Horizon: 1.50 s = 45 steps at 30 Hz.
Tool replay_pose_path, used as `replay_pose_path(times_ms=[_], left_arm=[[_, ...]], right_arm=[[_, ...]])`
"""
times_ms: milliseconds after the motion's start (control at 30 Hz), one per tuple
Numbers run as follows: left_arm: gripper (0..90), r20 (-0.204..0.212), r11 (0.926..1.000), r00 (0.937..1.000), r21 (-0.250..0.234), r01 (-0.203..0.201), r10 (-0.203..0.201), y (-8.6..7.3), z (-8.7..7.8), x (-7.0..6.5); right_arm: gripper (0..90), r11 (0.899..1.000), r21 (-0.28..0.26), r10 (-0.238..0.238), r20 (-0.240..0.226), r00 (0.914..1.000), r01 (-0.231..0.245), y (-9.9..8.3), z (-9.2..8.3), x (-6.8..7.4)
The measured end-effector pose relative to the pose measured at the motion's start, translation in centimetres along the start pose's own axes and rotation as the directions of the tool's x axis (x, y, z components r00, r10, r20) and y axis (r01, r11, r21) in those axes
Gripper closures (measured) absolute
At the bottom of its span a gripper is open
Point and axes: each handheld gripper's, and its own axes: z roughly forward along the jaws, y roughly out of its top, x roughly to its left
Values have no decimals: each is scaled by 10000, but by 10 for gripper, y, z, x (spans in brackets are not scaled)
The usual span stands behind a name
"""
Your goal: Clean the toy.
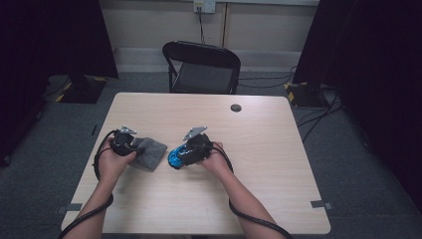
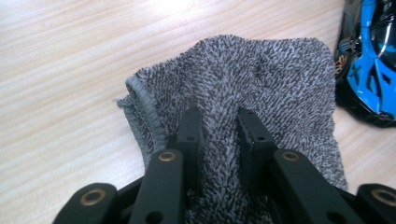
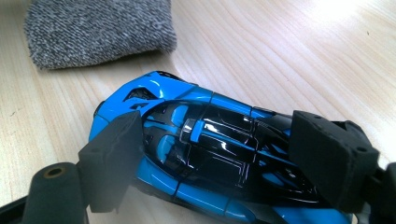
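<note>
A grey knitted cloth (image 1: 153, 152) lies on the left half of the wooden table (image 1: 259, 194). My left gripper (image 1: 140, 148) is shut on the cloth's near edge. In the left gripper view (image 2: 219, 119) a ridge of the cloth (image 2: 261, 70) is pinched between the two black jaws. A blue and black toy car (image 1: 173, 158) sits just right of the cloth. My right gripper (image 1: 182, 155) is shut on it. In the right gripper view (image 3: 217, 123) the foam pads (image 3: 114, 158) press on either side of the car (image 3: 177, 93), with the cloth (image 3: 93, 28) lying beyond it.
A black folding chair (image 1: 201, 67) stands behind the table's far edge. A round cable hole (image 1: 236, 107) sits in the tabletop at the back. Cables run across the floor at the right (image 1: 318, 117). The car (image 2: 369, 65) lies close to the cloth's right edge.
</note>
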Motion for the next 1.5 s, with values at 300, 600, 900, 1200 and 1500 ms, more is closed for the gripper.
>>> replay_pose_path(times_ms=[300,600,900,1200,1500], left_arm=[[730,209,9980,9984,349,-528,521,-8,9,-16],[730,812,9797,9816,884,-1797,1727,-12,2,-41],[731,1257,9730,9715,892,-2129,2011,-19,-3,-53],[734,1625,9711,9637,755,-2263,2119,-22,-5,-64],[734,1950,9684,9553,700,-2394,2220,-23,-6,-72]], right_arm=[[180,9999,-96,49,20,10000,-48,-1,0,2],[181,9999,-114,56,5,10000,-56,-1,0,3],[181,9999,-105,26,31,10000,-25,0,1,4],[182,9999,-118,35,34,10000,-35,0,0,4],[182,9999,-129,53,36,10000,-52,0,1,4]])
